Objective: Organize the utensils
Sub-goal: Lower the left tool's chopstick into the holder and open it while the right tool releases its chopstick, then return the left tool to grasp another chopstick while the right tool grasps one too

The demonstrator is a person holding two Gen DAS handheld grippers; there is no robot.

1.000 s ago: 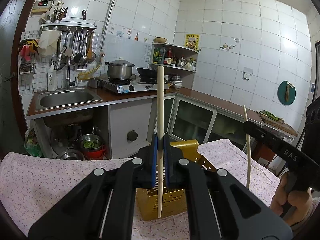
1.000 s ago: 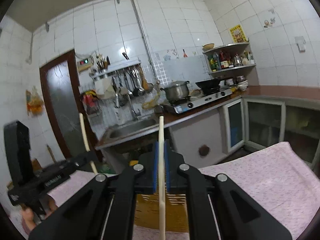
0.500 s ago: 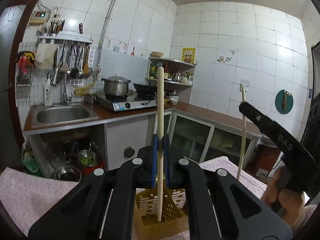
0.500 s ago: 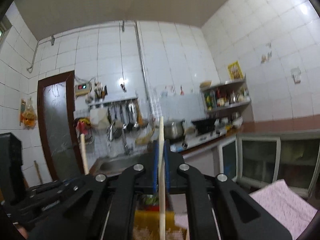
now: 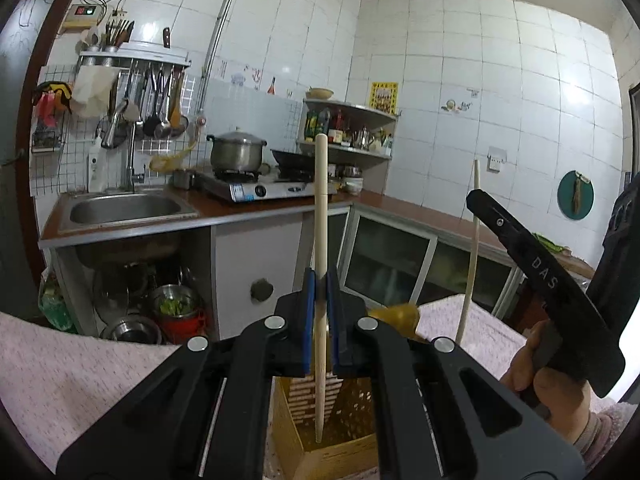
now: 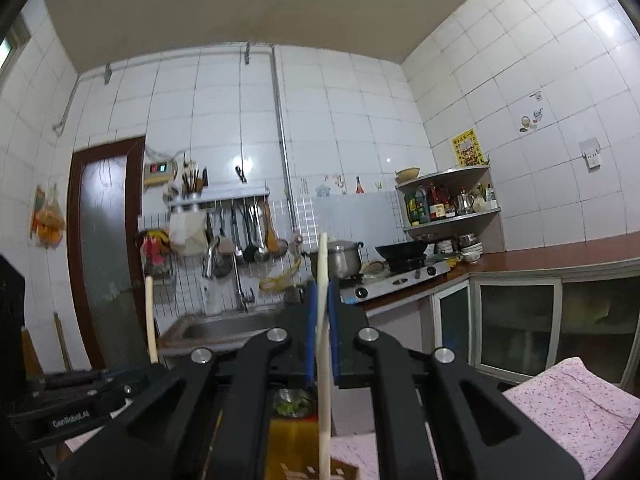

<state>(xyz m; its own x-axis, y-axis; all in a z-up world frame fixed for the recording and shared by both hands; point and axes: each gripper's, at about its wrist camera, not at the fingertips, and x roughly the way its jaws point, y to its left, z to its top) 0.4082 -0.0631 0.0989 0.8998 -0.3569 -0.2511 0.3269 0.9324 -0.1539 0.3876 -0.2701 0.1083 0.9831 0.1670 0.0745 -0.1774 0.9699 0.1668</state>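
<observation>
Left gripper (image 5: 319, 280) clamped on a pale, smooth, round-ended chopstick (image 5: 320, 208) held upright, tip dipping below the pads inside the yellow slotted holder (image 5: 340, 446). Right gripper (image 6: 321, 292) likewise pinching a second chopstick (image 6: 323, 344) above that holder.

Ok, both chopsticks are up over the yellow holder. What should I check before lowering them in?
1. Left gripper shut on left chopstick: ok.
2. Right gripper shut on right chopstick: ok.
3. Left chopstick upright, tip inside the yellow holder: ok.
4. Right chopstick tip over the holder's opening: cannot tell, tip runs out of frame.
5. Grippers apart from each other: ok.
</observation>
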